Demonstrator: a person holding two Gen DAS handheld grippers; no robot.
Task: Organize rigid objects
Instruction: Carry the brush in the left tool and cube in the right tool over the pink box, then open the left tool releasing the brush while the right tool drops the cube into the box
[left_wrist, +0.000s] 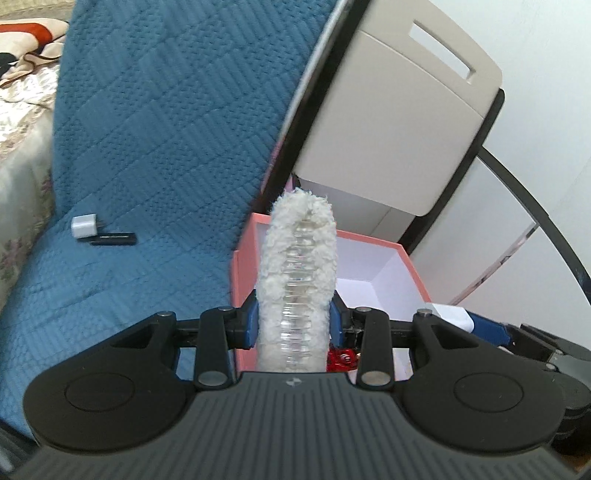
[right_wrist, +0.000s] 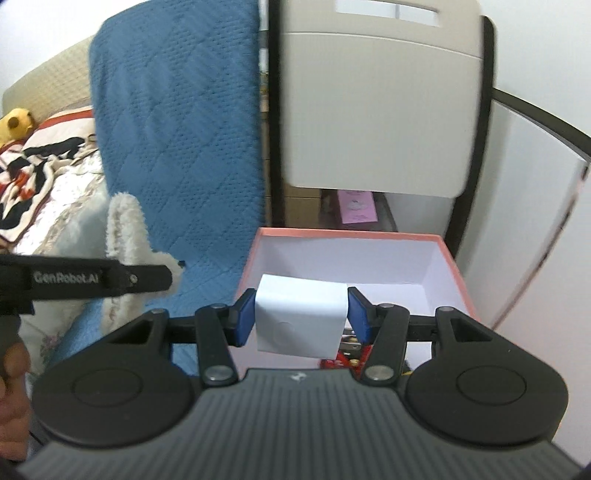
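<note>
The left tool (left_wrist: 293, 319) is clamped on a fluffy white hair clip with clear plastic teeth (left_wrist: 297, 277); the right tool (right_wrist: 301, 314) grips a white cube-shaped charger (right_wrist: 301, 319). Both hang over the open pink cardboard box (right_wrist: 448, 254) beside the blue quilted bed cover (left_wrist: 166, 129).

We see a blue quilted blanket (left_wrist: 155, 122) stitched in a diamond pattern, and on it a white charger block (left_wrist: 84, 226) beside a black stick (left_wrist: 113, 239). The box (right_wrist: 456, 275) is salmon pink outside and white inside, with something red (right_wrist: 341, 363) at its bottom. Our left gripper (left_wrist: 293, 325), black with blue pads, carries a fluffy white hair clip (left_wrist: 297, 273) with a clear ridged spine. Our right gripper (right_wrist: 301, 317), also black and blue, carries a plain white cube (right_wrist: 301, 319). The bedding (right_wrist: 40, 173) shows red, black and cream patches.
</note>
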